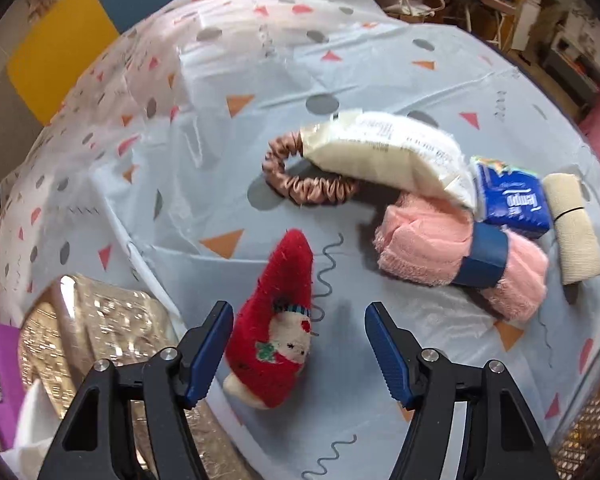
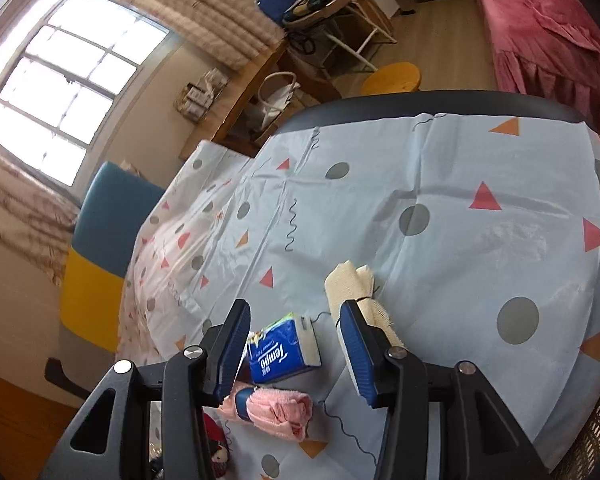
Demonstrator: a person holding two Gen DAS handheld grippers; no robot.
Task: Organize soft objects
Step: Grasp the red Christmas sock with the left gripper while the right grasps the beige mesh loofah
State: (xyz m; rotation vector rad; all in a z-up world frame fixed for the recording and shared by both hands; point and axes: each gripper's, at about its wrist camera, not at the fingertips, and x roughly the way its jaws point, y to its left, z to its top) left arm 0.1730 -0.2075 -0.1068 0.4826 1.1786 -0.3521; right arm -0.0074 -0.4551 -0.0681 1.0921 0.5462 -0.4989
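Patterned tablecloth (image 1: pixel 340 320) bears a red snowman sock (image 1: pixel 276 320) between left gripper's (image 1: pixel 300 344) parted jaws.

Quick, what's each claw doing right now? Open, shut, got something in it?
Left claw: open, holding nothing; the red Santa sock lies between its fingers, ungripped.
Right claw: open, empty, above the blue tissue pack.
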